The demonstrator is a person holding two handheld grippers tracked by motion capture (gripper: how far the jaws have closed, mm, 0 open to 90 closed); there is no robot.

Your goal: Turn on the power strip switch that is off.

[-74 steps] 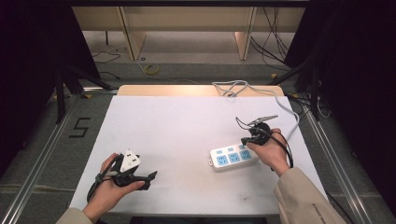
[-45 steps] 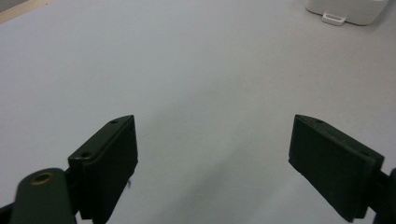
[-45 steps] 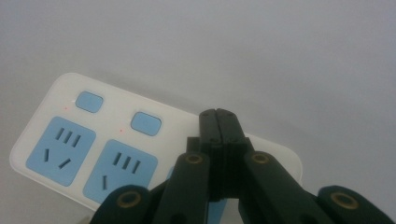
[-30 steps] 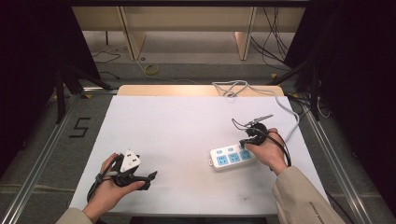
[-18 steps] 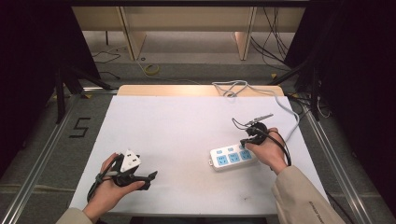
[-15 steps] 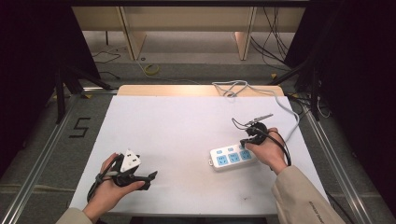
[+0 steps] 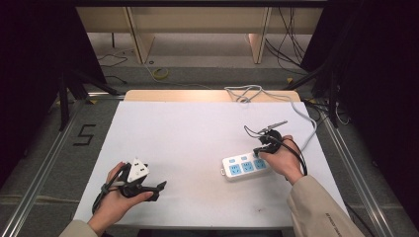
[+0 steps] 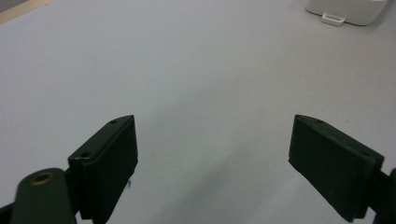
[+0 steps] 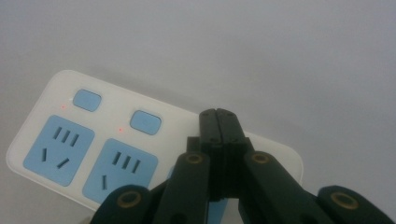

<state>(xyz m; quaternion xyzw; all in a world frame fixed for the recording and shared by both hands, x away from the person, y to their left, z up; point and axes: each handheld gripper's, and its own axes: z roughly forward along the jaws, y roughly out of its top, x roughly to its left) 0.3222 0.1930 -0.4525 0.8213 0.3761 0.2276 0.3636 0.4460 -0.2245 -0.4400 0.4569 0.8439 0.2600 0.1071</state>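
Note:
A white power strip (image 7: 245, 165) with blue sockets and blue switches lies at the table's right. Small red lights glow beside two switches on the power strip (image 9: 93, 149). My right gripper (image 7: 260, 149) is at the strip's right end, pointing down at it. Its jaws are shut on nothing, and the right gripper's tip (image 9: 218, 122) covers the spot past the second switch; I cannot tell whether it touches. My left gripper (image 7: 159, 190) rests low at the front left, far from the strip. In its own view the left gripper (image 8: 215, 154) is open over bare table.
The strip's white cable (image 7: 301, 116) loops along the right edge to the back of the white table (image 7: 188, 133). An end of the strip (image 8: 348, 9) shows at the top of the left gripper view. Metal rails (image 7: 44, 168) flank the table.

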